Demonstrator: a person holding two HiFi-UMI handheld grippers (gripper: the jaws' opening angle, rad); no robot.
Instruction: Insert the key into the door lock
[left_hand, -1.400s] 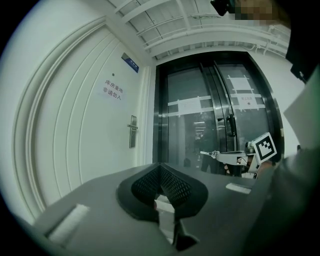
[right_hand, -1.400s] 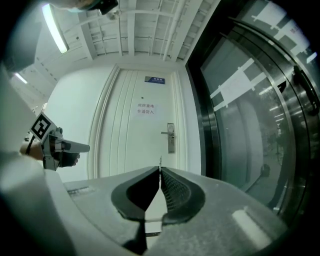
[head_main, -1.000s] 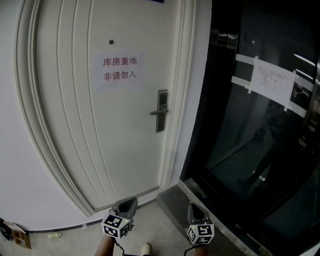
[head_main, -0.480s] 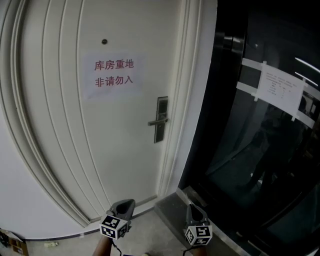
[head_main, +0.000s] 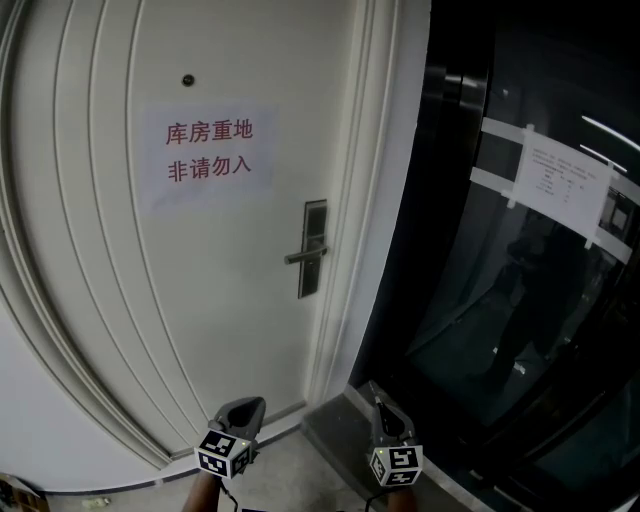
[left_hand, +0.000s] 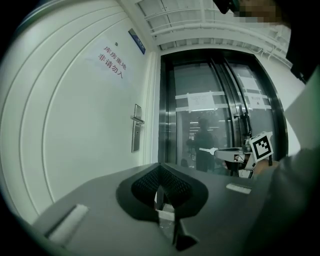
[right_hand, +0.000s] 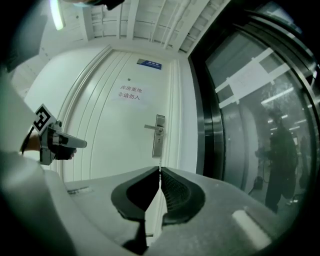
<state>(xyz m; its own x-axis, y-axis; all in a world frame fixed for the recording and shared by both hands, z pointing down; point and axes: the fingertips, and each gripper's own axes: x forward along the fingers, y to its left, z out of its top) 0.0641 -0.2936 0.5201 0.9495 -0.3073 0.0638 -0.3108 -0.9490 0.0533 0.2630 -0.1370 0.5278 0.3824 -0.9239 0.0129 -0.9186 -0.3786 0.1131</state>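
Observation:
A white door (head_main: 150, 300) carries a metal lock plate (head_main: 313, 250) with a lever handle (head_main: 303, 256), which also shows as the lock plate (right_hand: 159, 136) straight ahead in the right gripper view and as the lock plate (left_hand: 136, 135) to the left in the left gripper view. My right gripper (head_main: 383, 408) is shut on a small silver key (left_hand: 209, 150), whose blade sticks out forward; edge-on, the key (right_hand: 160, 162) is a thin sliver. My left gripper (head_main: 245, 405) is shut and holds nothing. Both are low, level and well short of the door.
A paper sign (head_main: 208, 148) with red characters hangs on the door above the lock. Dark glass doors (head_main: 520, 300) with a taped notice (head_main: 560, 185) stand to the right. A grey threshold (head_main: 335, 420) lies at the foot of the door frame.
The door and lock have grown larger and shifted left and down in the head view. Both grippers have come closer to the door, still side by side and shut.

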